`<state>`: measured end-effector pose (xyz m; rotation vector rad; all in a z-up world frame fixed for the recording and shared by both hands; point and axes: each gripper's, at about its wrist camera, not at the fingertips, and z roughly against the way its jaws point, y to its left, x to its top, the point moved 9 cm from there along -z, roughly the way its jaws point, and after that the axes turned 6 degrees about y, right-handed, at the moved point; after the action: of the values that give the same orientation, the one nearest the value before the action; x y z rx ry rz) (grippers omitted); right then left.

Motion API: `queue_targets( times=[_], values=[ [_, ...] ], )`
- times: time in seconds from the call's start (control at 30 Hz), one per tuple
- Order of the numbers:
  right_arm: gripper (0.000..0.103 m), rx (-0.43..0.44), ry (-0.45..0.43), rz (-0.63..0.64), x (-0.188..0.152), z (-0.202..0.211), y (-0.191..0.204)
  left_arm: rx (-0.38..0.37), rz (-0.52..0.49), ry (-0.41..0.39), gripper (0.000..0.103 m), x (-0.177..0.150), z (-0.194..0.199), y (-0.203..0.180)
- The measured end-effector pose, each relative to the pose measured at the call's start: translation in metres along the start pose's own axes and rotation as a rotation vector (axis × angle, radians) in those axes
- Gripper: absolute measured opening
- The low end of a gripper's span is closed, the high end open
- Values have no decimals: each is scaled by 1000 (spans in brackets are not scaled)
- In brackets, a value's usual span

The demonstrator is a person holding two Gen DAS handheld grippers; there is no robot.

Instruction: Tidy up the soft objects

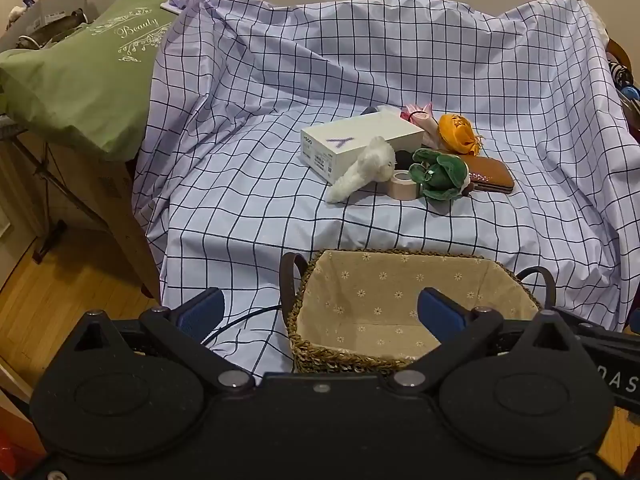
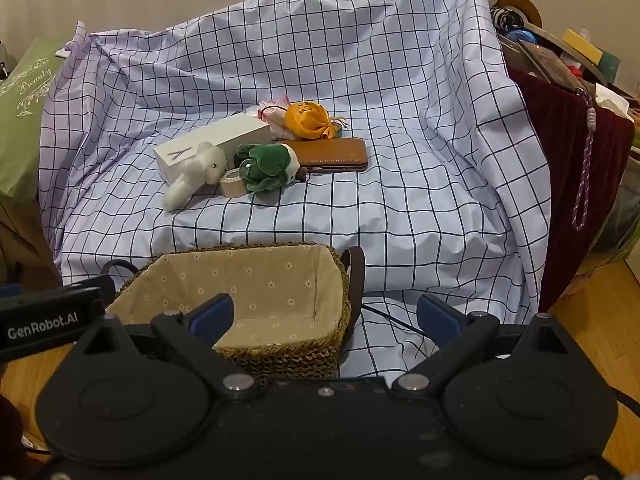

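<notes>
A woven basket (image 1: 312,352) with a floral cloth lining stands empty at the near edge of the checked sheet; it also shows in the right wrist view (image 2: 296,354). Farther back lie a white plush (image 1: 366,170) (image 2: 196,174), a green plush (image 1: 440,174) (image 2: 268,166), an orange pouch (image 1: 458,128) (image 2: 308,120) and a pink fabric piece (image 1: 420,114) (image 2: 274,110). My left gripper (image 1: 322,312) is open and empty, hovering at the basket's left side. My right gripper (image 2: 324,314) is open and empty at the basket's right side.
A white box (image 1: 360,142) (image 2: 212,140), a tape roll (image 1: 404,185) (image 2: 233,183) and a brown wallet (image 1: 490,174) (image 2: 332,154) lie among the soft things. A green bag (image 1: 84,76) stands left. A dark red cloth (image 2: 568,160) and clutter stand right.
</notes>
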<state>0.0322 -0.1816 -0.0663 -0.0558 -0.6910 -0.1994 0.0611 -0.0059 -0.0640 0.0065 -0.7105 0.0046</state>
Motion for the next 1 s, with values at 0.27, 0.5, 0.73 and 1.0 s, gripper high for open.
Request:
queue_targets(
  times=[0.27,0.5,0.73,1.0],
  values=[
    [99,1,2,-5,0,0,0,-2,-4,4,100,3,-3,3],
    [99,2,4,-4,0,0,0,-2,-6,5,100,3,-3,3],
    [99,2,6,-5,0,0,0,-2,-6,5,100,3,-3,3],
    [99,2,6,-6,0,0,0,-2,-6,6,100,3,-3,3]
  ],
)
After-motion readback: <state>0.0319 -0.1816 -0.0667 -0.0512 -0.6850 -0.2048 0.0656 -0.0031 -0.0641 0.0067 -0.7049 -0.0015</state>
